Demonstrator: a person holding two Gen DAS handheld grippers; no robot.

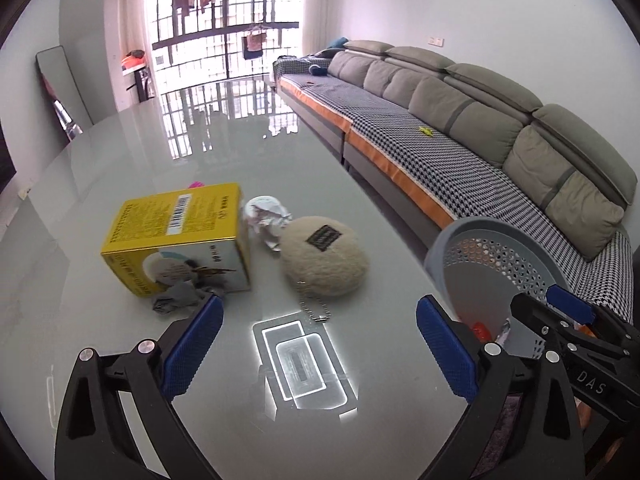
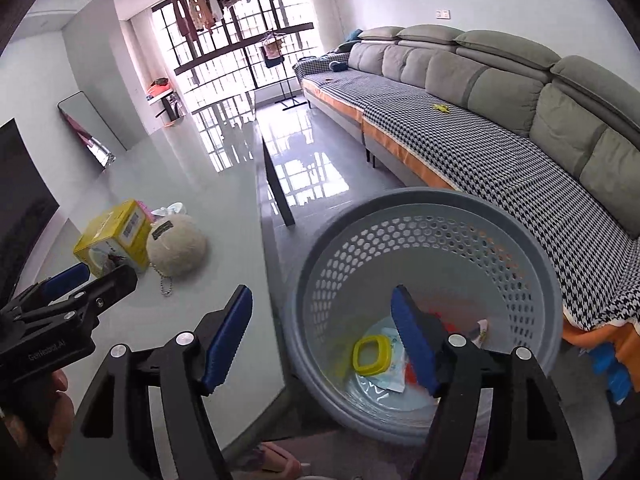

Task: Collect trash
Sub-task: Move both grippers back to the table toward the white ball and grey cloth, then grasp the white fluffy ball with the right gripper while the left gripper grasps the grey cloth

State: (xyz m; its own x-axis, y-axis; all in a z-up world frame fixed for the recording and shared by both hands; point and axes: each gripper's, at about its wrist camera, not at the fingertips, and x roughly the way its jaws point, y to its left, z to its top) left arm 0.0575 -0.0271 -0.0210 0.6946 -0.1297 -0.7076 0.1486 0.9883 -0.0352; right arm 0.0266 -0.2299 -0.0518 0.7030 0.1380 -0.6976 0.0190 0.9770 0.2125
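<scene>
On the glossy grey table [image 1: 100, 168] lie a yellow box [image 1: 176, 240], a crumpled white paper [image 1: 266, 220], a beige round plush pouch [image 1: 324, 256] with a ball chain, and a grey crumpled scrap [image 1: 178, 300] in front of the box. My left gripper [image 1: 320, 344] stands open above the bare tabletop just short of them, with nothing between its blue pads. The grey perforated basket [image 2: 400, 240] sits off the table's right edge and holds a yellow ring [image 2: 370, 354], a white wrapper and red bits. My right gripper [image 2: 322, 340] is open and empty, one finger over the basket.
A long grey sofa [image 1: 460, 112] with a houndstooth cover runs along the right. A ceiling light's reflection [image 1: 300, 360] shines on the table. Something pink [image 1: 195, 185] peeks out behind the box. A hand [image 2: 60, 392] holds the left gripper [image 2: 80, 280]; a slipper [image 2: 276, 460] shows below.
</scene>
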